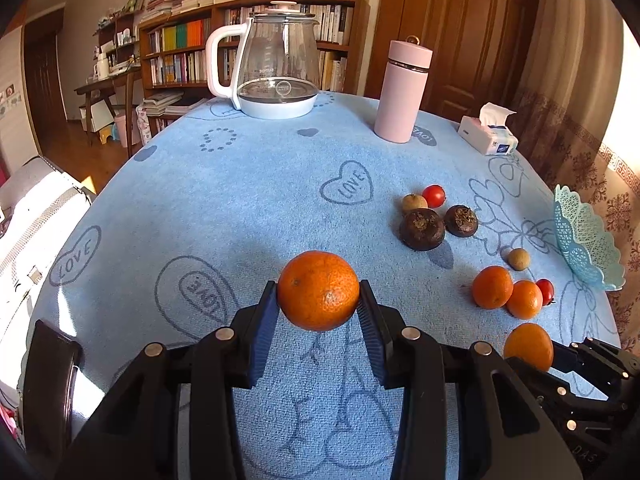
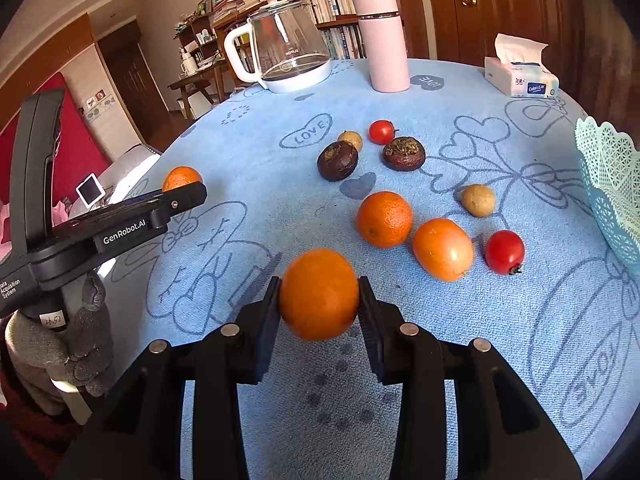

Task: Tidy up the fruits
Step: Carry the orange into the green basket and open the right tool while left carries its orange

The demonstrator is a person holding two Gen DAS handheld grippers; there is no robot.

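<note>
On the left, the left gripper (image 1: pixel 319 300) holds an orange (image 1: pixel 318 290) between its two pads; the jaws are only partly open and press on both sides of the fruit, which hangs above the blue tablecloth (image 1: pixel 240 200). A gloved hand (image 2: pixel 68 340) carries this tool. In front of it the cloth is bare up to the glass kettle (image 1: pixel 276 64) near the far edge, so there is much free room on this side. The left edge of the table is close to the left gripper.

More to the right, the right gripper (image 2: pixel 319 298) has a second orange (image 2: pixel 319 294) clamped between its pads, also lifted off the cloth. No earlier picture is given, so I say only that the jaws are narrow and tight on the fruit.

Just beyond it lie two more oranges (image 2: pixel 385 219), touching each other, and a red tomato (image 2: pixel 505 251) beside them. A small brown fruit (image 2: pixel 478 200) lies a little farther. Behind are two dark round fruits (image 2: pixel 338 160), another tomato (image 2: pixel 381 132) and a pale small fruit, close together.

A pink bottle (image 2: pixel 382 44) and a tissue pack (image 2: pixel 520 76) stand near the far edge. At the right edge sits a light green basket (image 2: pixel 608 184), with bare cloth between it and the fruits.
</note>
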